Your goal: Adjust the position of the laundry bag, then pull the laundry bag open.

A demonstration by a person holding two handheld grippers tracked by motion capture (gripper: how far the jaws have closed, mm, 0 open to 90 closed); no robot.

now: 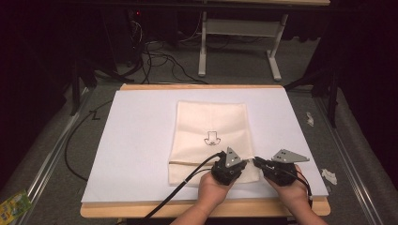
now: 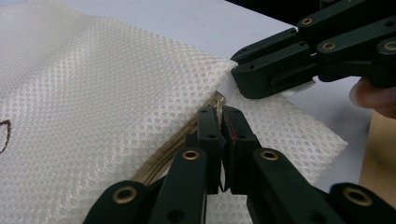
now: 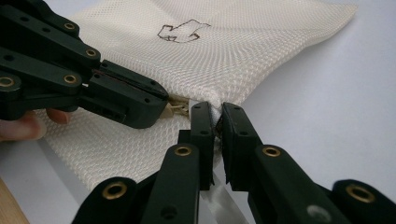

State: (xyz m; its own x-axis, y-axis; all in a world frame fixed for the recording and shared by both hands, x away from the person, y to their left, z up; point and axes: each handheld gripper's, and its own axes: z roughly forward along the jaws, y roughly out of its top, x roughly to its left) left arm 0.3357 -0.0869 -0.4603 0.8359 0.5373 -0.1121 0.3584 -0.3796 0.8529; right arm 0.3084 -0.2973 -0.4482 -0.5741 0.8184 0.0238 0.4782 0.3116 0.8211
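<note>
Standing at the near edge of the counter, both hands meet at the near right corner of a cream mesh bag, which lies flat in the middle of the white sheet. A zipper runs left to right across the bag close to its near edge, and that line is what the next move hangs on, by my reckoning.

At the right end of the zipper, the left claw is closed with its tips on what looks like the zipper pull (a small beige tab, half hidden). The right claw sits just right of it, pinched shut on the bag's edge fabric where the zipper ends. The two claws nearly touch, tip to tip.

The zipper's free length stretches away to the left, so the left claw is the one placed to travel along it while the right one anchors the corner. Nothing stands in that path: the counter is bare around the bag, and a small printed mark sits farther back on the mesh, well clear.
</note>
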